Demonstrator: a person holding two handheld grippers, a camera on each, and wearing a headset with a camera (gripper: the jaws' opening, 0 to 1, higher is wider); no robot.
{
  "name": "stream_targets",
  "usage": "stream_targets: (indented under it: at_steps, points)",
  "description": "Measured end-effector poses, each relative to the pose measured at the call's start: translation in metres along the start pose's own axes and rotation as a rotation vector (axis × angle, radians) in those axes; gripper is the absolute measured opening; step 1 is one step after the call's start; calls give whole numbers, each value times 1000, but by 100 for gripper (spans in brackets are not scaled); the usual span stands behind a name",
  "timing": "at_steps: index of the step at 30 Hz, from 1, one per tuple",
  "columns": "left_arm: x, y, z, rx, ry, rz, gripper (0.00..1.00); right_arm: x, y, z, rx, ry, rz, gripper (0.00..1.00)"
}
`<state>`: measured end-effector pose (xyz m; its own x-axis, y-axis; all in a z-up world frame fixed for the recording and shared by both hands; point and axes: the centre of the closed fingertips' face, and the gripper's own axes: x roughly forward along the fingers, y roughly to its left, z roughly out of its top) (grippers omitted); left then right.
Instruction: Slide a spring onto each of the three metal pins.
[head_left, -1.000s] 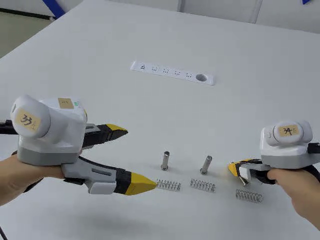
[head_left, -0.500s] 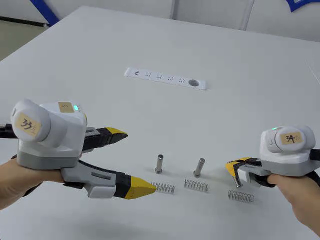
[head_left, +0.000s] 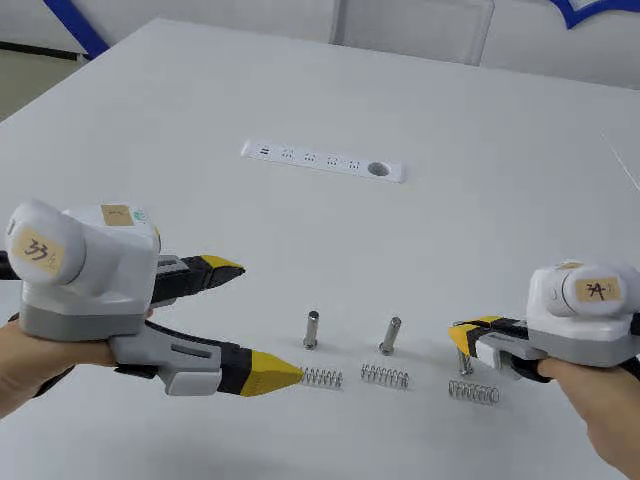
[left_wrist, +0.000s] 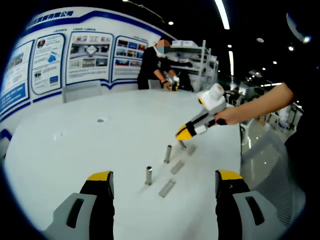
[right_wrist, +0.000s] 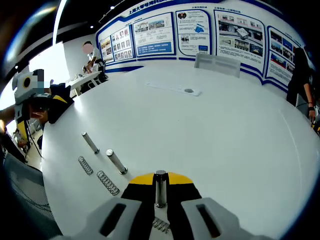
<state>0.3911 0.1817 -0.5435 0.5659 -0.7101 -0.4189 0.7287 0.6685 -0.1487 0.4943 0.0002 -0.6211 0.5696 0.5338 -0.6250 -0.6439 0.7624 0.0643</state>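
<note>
Two metal pins (head_left: 311, 328) (head_left: 389, 335) stand upright on the white table (head_left: 450, 230). My right gripper (head_left: 465, 334) is shut on the third pin (head_left: 465, 361), holding it roughly upright just above the table; its own view shows the pin (right_wrist: 160, 190) between the yellow tips (right_wrist: 160, 178). Three springs (head_left: 322, 378) (head_left: 385, 376) (head_left: 473, 392) lie in a row in front of the pins. My left gripper (head_left: 255, 320) is open and holds nothing, its lower tip just left of the leftmost spring (left_wrist: 167, 187).
A white power strip (head_left: 322, 161) lies on the table well behind the pins. A person (left_wrist: 155, 60) stands at a far bench beyond the table. Wall posters (right_wrist: 190, 30) line the back of the room.
The head camera has tilted, so the whole picture has shifted. The pin in my right gripper stands a little more upright. The left gripper stays open in the same place.
</note>
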Motion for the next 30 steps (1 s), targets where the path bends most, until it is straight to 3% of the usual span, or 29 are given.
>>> stream_targets:
  at_steps: [14, 24, 30]
  points:
    - [1, -5, 2, 6, 7, -8, 85, -18, -3, -3, 7, -88, -17, 8]
    - [3, -10, 4, 16, 12, -17, 85, -21, -1, -8, -53, -57, -15, 8]
    - [3, -12, 3, 20, 15, -20, 85, -20, -1, -10, -32, -53, -6, 9]
